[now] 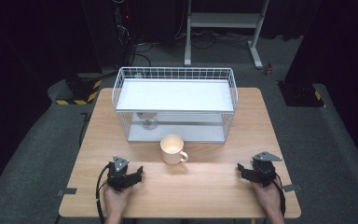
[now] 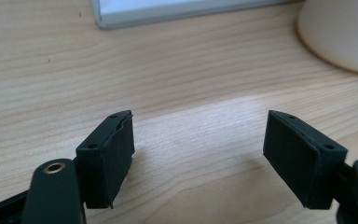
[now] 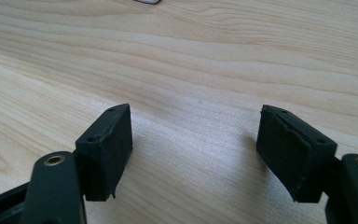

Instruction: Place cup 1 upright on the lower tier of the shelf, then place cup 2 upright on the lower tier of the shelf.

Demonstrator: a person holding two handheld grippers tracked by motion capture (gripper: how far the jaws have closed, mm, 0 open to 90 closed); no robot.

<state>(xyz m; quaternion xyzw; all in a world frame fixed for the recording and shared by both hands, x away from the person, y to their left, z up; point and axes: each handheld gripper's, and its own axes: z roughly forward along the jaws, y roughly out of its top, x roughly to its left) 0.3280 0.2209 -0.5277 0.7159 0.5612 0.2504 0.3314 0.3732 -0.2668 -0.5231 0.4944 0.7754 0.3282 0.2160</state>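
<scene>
A white mug [image 1: 172,149] stands upright on the wooden table [image 1: 205,186], handle to the right, just in front of a white wire rack [image 1: 175,100]. A clear stemmed glass [image 1: 147,120] stands on the rack's lower level, at its left. My left gripper [image 1: 139,172] rests low over the table at the front left, open, with only bare wood between its jaws [image 2: 198,135]. The mug's side [image 2: 340,32] shows at the upper right of the left gripper view. My right gripper [image 1: 241,170] lies at the front right, open, with nothing between its jaws [image 3: 193,126].
The rack's white base edge [image 2: 168,11] lies ahead of the left gripper. Bare wood stretches between the two grippers in front of the mug. Beyond the table stand a metal stand [image 1: 223,28] and black equipment with yellow-striped feet [image 1: 79,91].
</scene>
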